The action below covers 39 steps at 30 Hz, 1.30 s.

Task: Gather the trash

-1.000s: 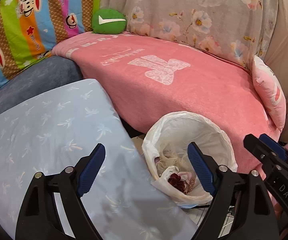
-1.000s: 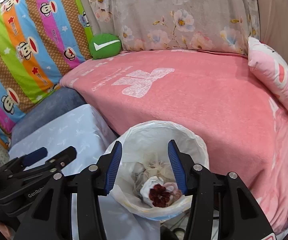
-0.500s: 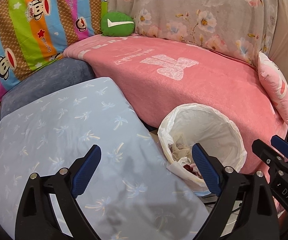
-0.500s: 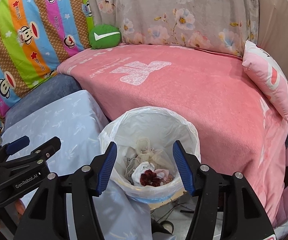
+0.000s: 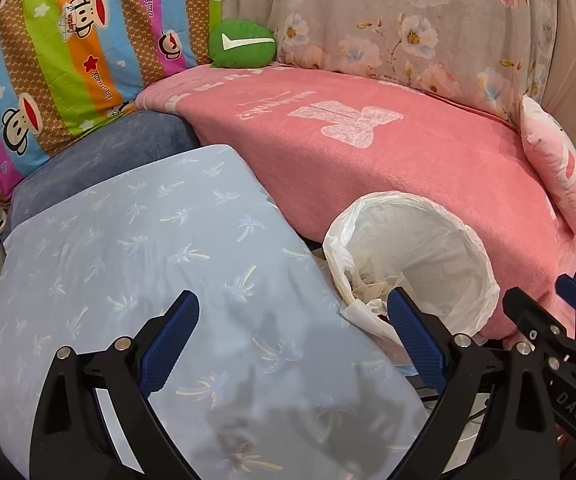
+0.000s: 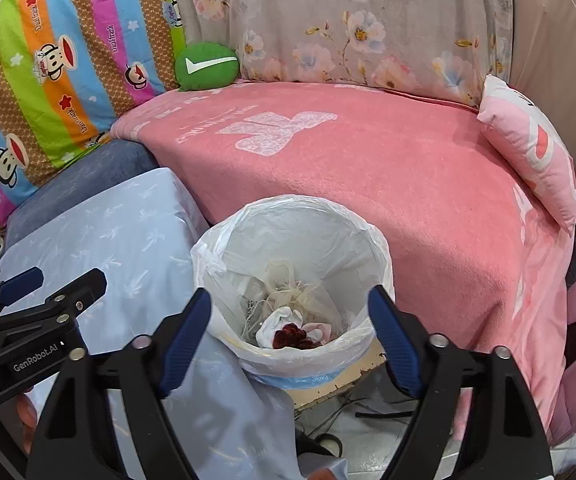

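Observation:
A bin lined with a white plastic bag [image 6: 300,208] stands on the floor against the pink-covered sofa. Inside lie crumpled white tissue [image 6: 276,322], a dark red scrap [image 6: 290,336] and pale stringy waste. My right gripper [image 6: 288,294] hangs above the bin's near rim; its jaws are opening and nothing is between them. My left gripper [image 5: 290,300] is open and empty over the light blue cushion [image 5: 148,248], left of the bin [image 5: 440,248]. Each gripper shows at the edge of the other's view: the right gripper [image 5: 548,316] and the left gripper [image 6: 48,286].
The pink blanket [image 6: 368,160] covers the sofa seat behind the bin. A green cushion [image 6: 206,66], a striped monkey-print cushion [image 6: 48,80], a floral backrest [image 6: 348,20] and a pink pillow [image 6: 528,140] ring it. Cables and a board [image 6: 348,380] lie on the floor under the bin.
The right gripper's jaws have spread much wider. Both grippers have drawn back from the bin, and in the left wrist view the bin has slid toward the right.

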Motion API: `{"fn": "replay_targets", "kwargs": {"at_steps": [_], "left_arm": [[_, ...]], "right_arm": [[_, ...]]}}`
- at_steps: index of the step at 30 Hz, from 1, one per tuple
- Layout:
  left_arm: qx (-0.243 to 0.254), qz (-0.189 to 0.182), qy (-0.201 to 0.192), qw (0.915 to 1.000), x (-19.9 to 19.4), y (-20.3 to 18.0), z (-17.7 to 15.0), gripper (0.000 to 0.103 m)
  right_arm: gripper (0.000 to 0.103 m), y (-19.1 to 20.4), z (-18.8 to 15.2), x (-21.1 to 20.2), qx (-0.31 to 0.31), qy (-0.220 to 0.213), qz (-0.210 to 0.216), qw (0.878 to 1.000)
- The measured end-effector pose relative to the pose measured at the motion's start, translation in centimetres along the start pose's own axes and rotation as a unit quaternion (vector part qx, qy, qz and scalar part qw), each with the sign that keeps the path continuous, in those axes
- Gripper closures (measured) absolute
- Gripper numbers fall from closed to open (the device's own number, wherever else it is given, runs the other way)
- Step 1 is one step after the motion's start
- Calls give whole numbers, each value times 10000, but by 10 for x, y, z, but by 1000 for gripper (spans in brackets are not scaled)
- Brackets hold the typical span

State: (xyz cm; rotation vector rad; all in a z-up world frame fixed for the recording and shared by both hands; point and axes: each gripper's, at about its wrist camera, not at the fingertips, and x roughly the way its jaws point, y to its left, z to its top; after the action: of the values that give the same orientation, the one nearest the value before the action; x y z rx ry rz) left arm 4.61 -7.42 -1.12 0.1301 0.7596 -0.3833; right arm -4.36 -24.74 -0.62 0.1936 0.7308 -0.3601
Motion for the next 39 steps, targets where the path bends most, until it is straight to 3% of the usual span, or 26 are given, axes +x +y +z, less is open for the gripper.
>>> {"fn": "replay_targets", "kwargs": {"at_steps": [10, 12, 39], "left_arm": [[63, 57, 123, 9999, 5, -5, -9, 11], [74, 74, 133, 9999, 6, -4, -10, 11], [186, 307, 92, 9993, 10, -18, -17, 8]], "right_arm": [[15, -2, -10, 3, -81, 5, -138, 9999], [6, -4, -11, 5, -70, 28, -159, 9998], [6, -16, -29, 9, 8, 208, -320, 9993]]}}
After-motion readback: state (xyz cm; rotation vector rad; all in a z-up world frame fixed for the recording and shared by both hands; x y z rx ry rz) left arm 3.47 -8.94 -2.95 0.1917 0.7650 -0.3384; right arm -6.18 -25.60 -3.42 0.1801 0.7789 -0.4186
